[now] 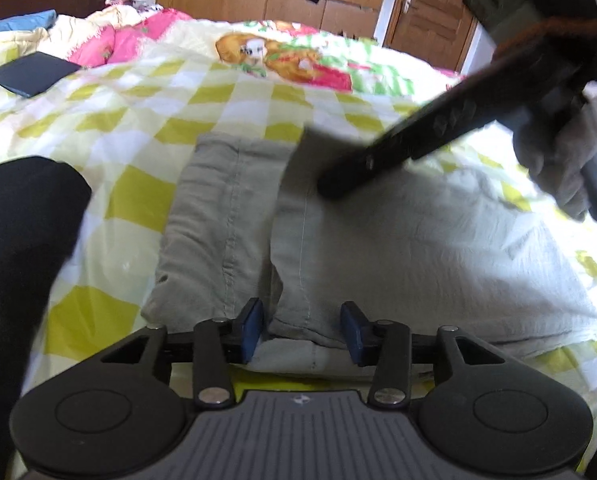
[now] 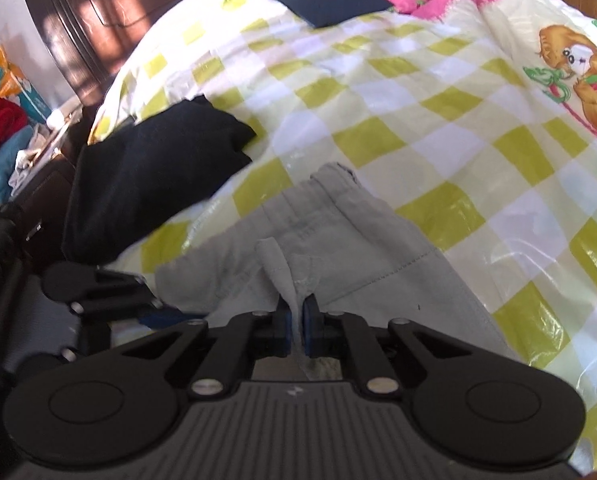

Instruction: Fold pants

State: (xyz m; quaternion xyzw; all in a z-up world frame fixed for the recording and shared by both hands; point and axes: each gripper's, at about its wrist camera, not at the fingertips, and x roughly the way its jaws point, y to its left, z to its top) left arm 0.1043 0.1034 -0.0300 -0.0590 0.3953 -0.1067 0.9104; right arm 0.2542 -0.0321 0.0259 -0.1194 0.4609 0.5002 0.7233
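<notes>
One pair of grey pants point(image 1: 378, 240) lies partly folded on the checked bedspread point(image 1: 146, 120). Right gripper point(image 2: 297, 322) is clamped tight on a raised pinch of the fabric; left gripper point(image 1: 302, 330) sits about half open at the near edge, a fabric bulge between its blue pads point(image 1: 252, 328), grip unclear. Black garment point(image 2: 146, 176) lies beside the pants, dark flat item point(image 2: 332, 2) farther up.

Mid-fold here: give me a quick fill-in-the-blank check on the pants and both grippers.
1. The right gripper is ____ on a pinch of the grey pants.
2. The left gripper has its jaws ____, pants fabric between them.
3. The bed cover has a yellow and white ____ pattern.

Missing words: shut; open; checked
</notes>
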